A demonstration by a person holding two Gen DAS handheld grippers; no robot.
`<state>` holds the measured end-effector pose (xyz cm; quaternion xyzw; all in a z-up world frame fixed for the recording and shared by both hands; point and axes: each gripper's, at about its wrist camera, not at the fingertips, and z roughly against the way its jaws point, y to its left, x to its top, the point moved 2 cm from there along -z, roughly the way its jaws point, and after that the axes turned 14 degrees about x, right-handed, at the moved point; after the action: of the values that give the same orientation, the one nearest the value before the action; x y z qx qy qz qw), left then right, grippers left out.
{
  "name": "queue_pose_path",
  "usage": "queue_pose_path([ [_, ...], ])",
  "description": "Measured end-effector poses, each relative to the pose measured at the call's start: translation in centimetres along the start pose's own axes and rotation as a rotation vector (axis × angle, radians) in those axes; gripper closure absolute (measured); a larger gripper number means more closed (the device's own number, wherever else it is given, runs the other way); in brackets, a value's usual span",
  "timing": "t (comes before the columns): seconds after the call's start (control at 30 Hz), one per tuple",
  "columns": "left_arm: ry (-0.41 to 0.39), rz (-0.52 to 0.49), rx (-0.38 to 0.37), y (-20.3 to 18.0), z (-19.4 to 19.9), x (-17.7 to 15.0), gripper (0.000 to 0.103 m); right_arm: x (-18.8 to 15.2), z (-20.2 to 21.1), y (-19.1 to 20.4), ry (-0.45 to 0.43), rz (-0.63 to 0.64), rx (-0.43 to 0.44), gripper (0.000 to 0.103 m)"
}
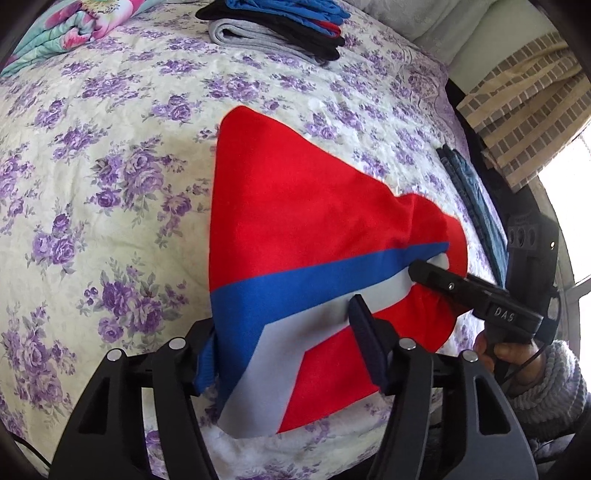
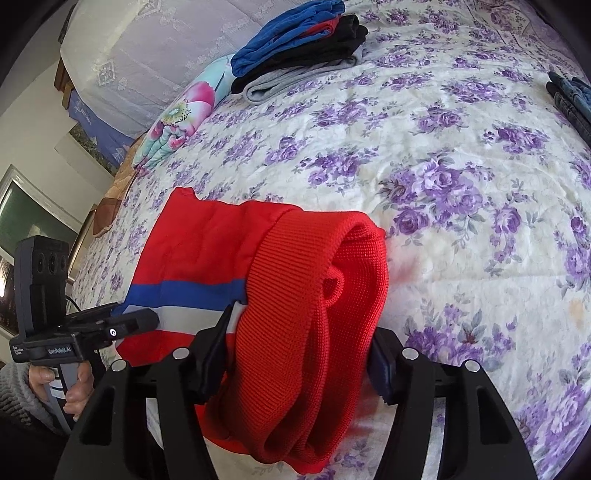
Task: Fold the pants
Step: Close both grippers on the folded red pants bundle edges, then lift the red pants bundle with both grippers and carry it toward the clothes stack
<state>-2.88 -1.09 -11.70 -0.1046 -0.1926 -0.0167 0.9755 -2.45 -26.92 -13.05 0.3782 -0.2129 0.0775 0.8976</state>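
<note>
One pair of red pants (image 1: 295,206) with blue and grey stripes lies on a floral bed (image 1: 110,177), gripped by two tools: left tool (image 1: 284,354) clenched on its blue cuff, right tool (image 2: 295,354) clenched on its ribbed waistband, near one stack of folded clothes (image 1: 277,26).

Red pants (image 1: 295,192) with a blue band and a pale grey band running side by side lie partly folded on a floral bedspread (image 1: 110,147), the fabric spread in a flat wedge toward the far side while the ribbed red waistband (image 2: 314,295) bunches thickly at the near edge.
</note>
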Motion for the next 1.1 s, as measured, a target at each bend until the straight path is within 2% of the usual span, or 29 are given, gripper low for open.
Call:
queue_pose_path([
  [0.13, 0.01, 0.007, 0.002, 0.1, -0.6, 0.1, 0.043, -0.1, 0.0, -0.1, -0.004, -0.005, 0.005, 0.038],
  [0.3, 0.049, 0.06, -0.048, 0.9, -1.5, 0.1, 0.042, -0.1, -0.1, -0.1, 0.002, -0.003, 0.01, 0.038],
  [0.47, 0.056, 0.058, -0.046, 0.7, -2.1, 0.6, 0.043, -0.1, -0.1, -0.4, 0.006, -0.007, 0.02, 0.037],
  [0.6, 0.034, 0.024, -0.035, 0.2, -1.9, 0.8, 0.054, 0.0, -0.1, -0.3, 0.003, 0.001, 0.015, 0.038],
  [0.83, -0.011, -0.026, 0.007, -0.4, -0.6, 1.0, 0.072, -0.1, 0.1, 0.4, -0.013, 0.036, -0.008, 0.048],
  [0.87, -0.021, -0.039, 0.008, -0.6, -0.3, 1.0, 0.078, -0.1, 0.2, 0.7, -0.016, 0.047, -0.015, 0.049],
  [0.97, -0.043, -0.089, 0.035, -1.4, 0.4, 1.0, 0.079, -0.1, 0.5, 1.2, -0.022, 0.065, -0.03, 0.052],
  [1.1, -0.048, -0.104, 0.032, -1.5, 0.6, 1.0, 0.08, -0.3, 1.0, 1.6, -0.038, 0.074, -0.037, 0.054],
])
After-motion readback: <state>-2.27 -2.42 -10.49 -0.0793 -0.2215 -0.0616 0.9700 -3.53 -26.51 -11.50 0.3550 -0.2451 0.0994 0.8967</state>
